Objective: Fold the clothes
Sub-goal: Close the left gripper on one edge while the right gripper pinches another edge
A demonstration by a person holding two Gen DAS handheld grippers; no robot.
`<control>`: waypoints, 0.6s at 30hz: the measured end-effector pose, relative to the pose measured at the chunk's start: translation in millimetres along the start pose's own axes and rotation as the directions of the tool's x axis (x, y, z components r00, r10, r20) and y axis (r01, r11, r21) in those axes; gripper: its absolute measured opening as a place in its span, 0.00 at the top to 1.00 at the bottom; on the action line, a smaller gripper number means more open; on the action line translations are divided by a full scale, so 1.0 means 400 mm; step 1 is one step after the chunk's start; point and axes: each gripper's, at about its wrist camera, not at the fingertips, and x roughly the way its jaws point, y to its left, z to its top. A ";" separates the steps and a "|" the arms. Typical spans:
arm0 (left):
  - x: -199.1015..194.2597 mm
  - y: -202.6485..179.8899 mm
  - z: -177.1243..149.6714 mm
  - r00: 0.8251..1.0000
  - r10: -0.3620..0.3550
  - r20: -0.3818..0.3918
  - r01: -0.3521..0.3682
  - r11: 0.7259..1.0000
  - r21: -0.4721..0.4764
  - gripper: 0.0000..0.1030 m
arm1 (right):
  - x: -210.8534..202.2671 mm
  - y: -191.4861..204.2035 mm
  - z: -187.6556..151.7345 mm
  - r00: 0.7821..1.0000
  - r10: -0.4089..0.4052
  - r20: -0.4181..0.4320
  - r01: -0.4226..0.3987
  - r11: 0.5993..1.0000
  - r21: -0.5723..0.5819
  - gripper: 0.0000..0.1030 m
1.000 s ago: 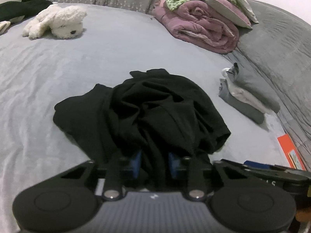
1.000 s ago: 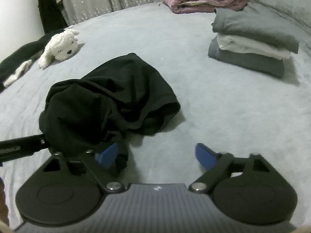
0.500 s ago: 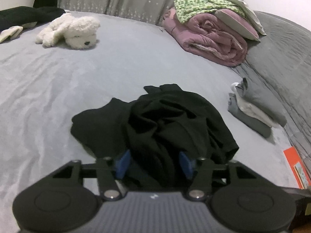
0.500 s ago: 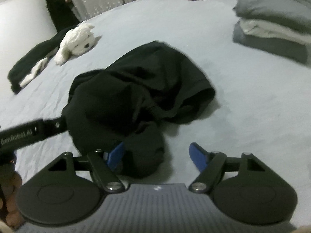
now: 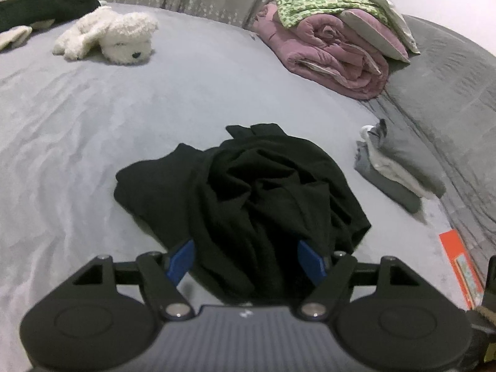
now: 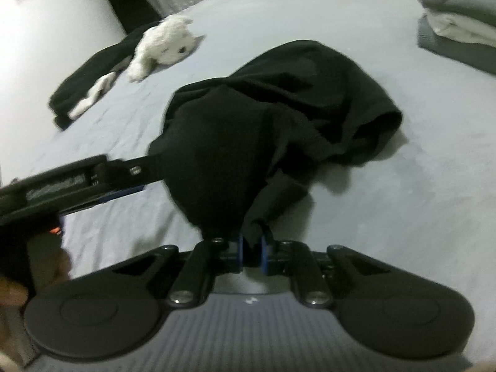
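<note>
A crumpled black garment (image 5: 257,192) lies in a heap on the grey bed (image 5: 93,130). My left gripper (image 5: 246,259) is open, its blue pads on either side of the garment's near edge. In the right wrist view my right gripper (image 6: 251,252) is shut on a fold of the black garment (image 6: 279,117), which rises in a bunch from the pads. The left gripper's body (image 6: 77,179) reaches in from the left of that view, touching the cloth.
A stack of folded grey and white clothes (image 5: 400,167) lies to the right. A rolled pink quilt with a green cloth (image 5: 334,43) sits at the back. A white plush toy (image 5: 114,35) and dark clothing (image 6: 90,77) lie far left. An orange item (image 5: 458,263) lies at the right edge.
My left gripper has opened, letting go of the garment and pulling back. My right gripper moved onto the garment's near edge and closed on it.
</note>
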 end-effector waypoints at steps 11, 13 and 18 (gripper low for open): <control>-0.013 0.010 -0.030 0.998 -0.047 -0.050 0.047 0.999 0.009 0.33 | -0.072 0.051 -0.069 0.989 0.140 -0.054 -0.145 0.986 -0.087 0.89; -0.014 0.012 -0.038 0.997 -0.054 -0.063 0.055 0.998 0.010 0.34 | -0.078 0.057 -0.084 0.984 0.164 -0.074 -0.171 0.980 -0.098 0.89; -0.013 0.019 -0.055 0.993 -0.069 -0.092 0.070 0.998 0.008 0.36 | -0.076 0.049 -0.110 0.989 0.117 -0.092 -0.127 0.985 -0.120 0.90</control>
